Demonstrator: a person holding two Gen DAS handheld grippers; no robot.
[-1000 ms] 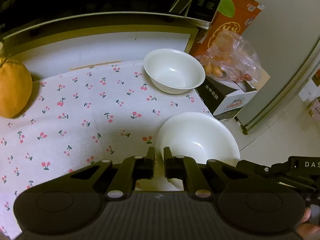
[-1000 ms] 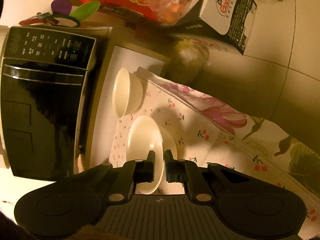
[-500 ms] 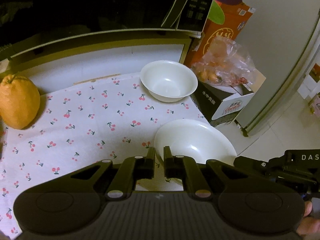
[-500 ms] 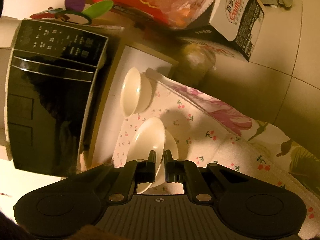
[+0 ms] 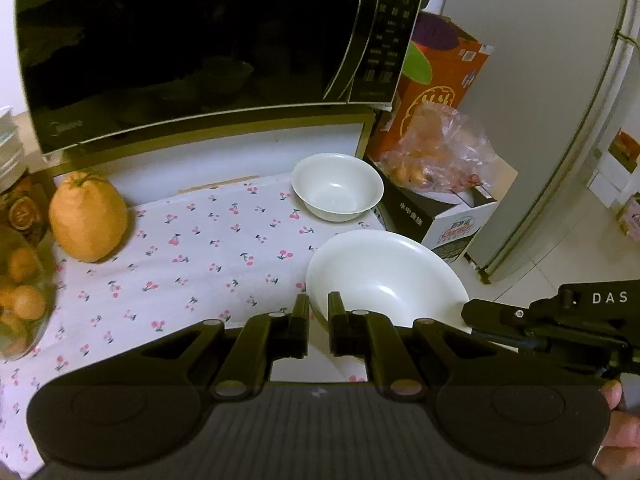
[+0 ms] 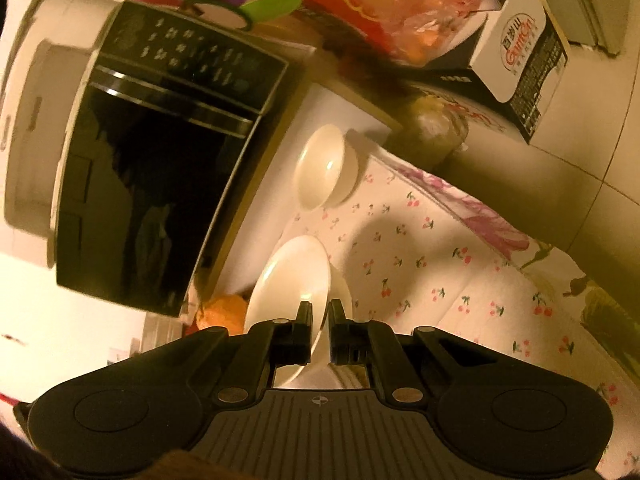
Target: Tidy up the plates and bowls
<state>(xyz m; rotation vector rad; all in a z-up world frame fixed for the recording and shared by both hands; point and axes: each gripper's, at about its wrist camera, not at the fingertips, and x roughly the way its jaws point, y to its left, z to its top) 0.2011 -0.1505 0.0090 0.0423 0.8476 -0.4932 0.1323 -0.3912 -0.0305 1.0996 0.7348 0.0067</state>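
Both grippers clamped on rim of same big white bowl (image 5: pixel 384 276); left gripper (image 5: pixel 318 320) pinches its near-left edge w/ jaws nearly together, right gripper (image 5: pixel 476 316) bites the right side; a thumb (image 5: pixel 612 394) shows at frame edge. Bowl sits tilted above the front right corner of the cherry-print cloth (image 5: pixel 192 248); in right wrist view its rim runs between right gripper's jaws. Small white bowl (image 5: pixel 337 186) rests upright at cloth's back right corner, apart from big one; microwave (image 5: pixel 192 48) behind; orange fruit (image 5: pixel 88 218) at left on cloth; bagged fruit (image 5: pixel 436 156) on box at right.
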